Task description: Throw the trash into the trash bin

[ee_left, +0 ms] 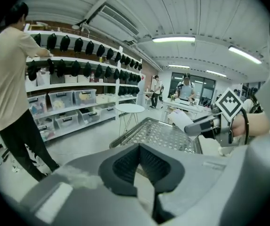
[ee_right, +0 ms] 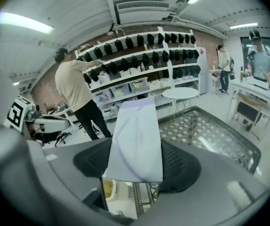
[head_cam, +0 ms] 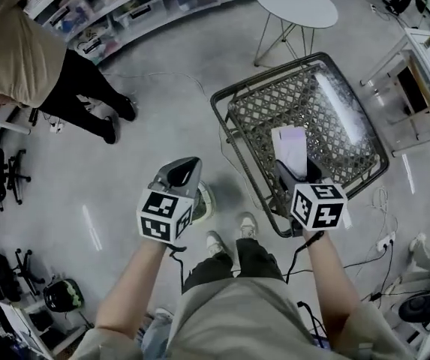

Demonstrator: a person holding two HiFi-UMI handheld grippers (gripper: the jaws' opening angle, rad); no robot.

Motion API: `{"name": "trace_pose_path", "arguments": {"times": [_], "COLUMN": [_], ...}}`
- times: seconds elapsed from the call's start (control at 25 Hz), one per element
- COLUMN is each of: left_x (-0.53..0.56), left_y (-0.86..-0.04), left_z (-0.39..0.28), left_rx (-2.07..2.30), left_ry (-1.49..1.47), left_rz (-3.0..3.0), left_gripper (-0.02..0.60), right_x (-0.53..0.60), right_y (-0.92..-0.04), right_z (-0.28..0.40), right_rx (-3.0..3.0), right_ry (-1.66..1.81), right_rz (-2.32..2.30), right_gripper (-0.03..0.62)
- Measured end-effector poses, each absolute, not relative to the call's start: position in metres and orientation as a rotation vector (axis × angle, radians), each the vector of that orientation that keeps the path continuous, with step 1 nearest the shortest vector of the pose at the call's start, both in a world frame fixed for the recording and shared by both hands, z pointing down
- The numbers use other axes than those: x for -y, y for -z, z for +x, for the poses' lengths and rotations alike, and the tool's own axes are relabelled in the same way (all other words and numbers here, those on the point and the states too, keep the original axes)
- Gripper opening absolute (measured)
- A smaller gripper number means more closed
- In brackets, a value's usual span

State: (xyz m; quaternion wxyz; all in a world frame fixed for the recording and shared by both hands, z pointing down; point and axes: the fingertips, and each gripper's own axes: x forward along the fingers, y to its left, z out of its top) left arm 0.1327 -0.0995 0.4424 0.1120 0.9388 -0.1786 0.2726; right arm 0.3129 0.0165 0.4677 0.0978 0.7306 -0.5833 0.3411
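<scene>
The head view looks down from high up. Each gripper view sits close behind its own jaws and looks across the room. All three share the wire bin (head_cam: 260, 115) and round table (head_cam: 297, 4).

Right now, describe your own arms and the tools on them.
Both forearms are bare below short, light beige sleeves. The left tool and the right tool are grey moulded shells with dark textured pads. Each carries a white cube printed with black square markers: the left cube and the right cube. A thin black cable trails from each wrist.
</scene>
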Motion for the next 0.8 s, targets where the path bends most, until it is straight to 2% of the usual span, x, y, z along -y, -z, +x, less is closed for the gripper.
{"name": "trace_pose_path", "arguments": {"times": [0.4,0.8], "left_x": [0.133,0.137], "left_y": [-0.417,-0.461], "left_z": [0.01,-0.117], "left_rx": [0.822,1.038], "left_ry": [-0.749,-0.751], "left_rz": [2.691,2.493], "left_gripper": [0.002,0.002], "right_x": [0.059,0.093], "right_y": [-0.434,-0.507], "right_z": [0.173,0.036], "right_rx": [2.048,2.1], "right_ry": [-0.903,-0.94], "right_rz": [1.813,1.426], "right_gripper": [0.305,0.305]}}
